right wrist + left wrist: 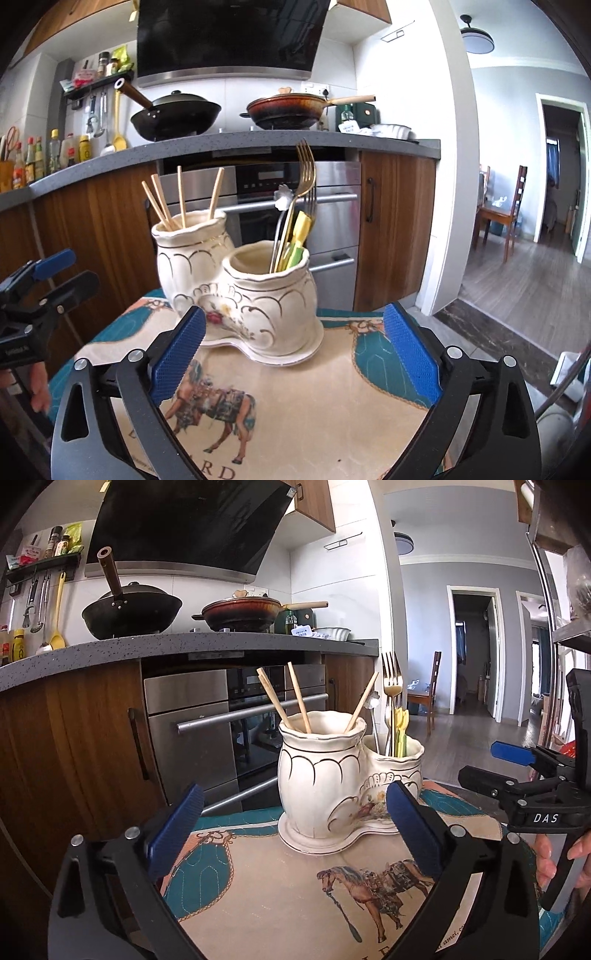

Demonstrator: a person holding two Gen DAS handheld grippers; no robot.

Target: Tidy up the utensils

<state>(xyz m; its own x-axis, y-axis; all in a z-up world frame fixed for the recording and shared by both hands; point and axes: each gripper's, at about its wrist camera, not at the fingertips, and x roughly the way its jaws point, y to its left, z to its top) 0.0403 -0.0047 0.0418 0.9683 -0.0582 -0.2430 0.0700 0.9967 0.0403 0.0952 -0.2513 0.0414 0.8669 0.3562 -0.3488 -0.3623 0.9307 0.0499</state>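
Both grippers, left gripper (295, 819) and right gripper (295, 343), hover wide open and empty before the twin-pot holder (236, 280), chopsticks (181, 199) and forks (304, 173) sorted apart

Holder: double ceramic utensil holder (332, 775) (240, 291) stands on the mat (280, 893) (332, 387), toward its far edge.
Taller pot: holds four chopsticks (295, 698) (181, 199), leaning apart.
Lower pot: joined to the taller pot on its right in the left wrist view; holds forks (390, 679) (306, 166) and other utensils, upright.
Left gripper (295, 834): before the holder, one finger to each side, apart from it.
Right gripper (295, 350): before the holder, to the right of the left gripper.
Behind: oven (236, 720) (295, 206) under the counter (184, 646) (258, 138).
On counter: wok (131, 609) (177, 110) left, pan (240, 611) (286, 107) right.
Far right: doorway, chair (430, 690) (511, 210) beyond.
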